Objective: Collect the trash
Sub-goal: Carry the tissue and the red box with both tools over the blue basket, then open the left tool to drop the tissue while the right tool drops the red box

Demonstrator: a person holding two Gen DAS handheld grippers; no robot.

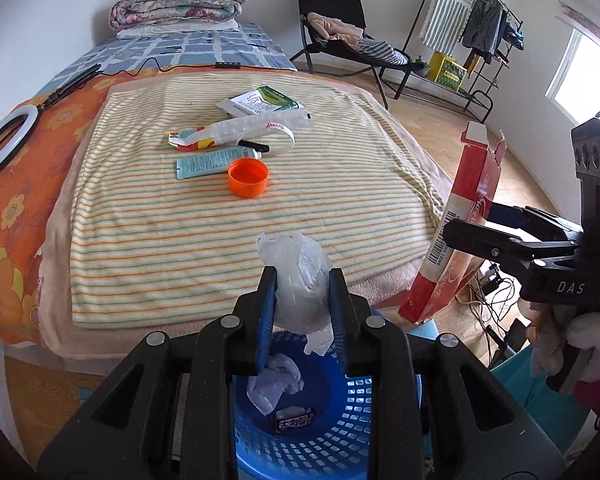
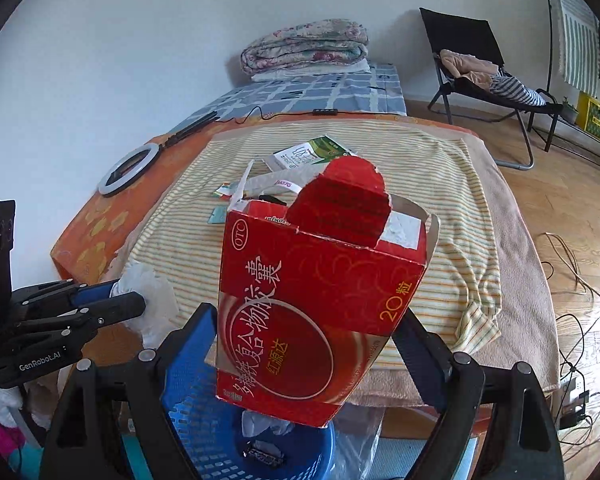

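My left gripper is shut on a crumpled white tissue and holds it above a blue perforated basket. The basket holds crumpled paper and a dark snack wrapper. My right gripper is shut on an opened red medicine box, held over the basket; the box also shows in the left wrist view. On the striped towel lie an orange cap, a light blue tube, a white Lakers band, a colourful wrapper and a green-white carton.
The bed carries a ring light at the left and folded quilts at the back. A black folding chair with clothes and a clothes rack stand on the wooden floor to the right. Cables lie on the floor.
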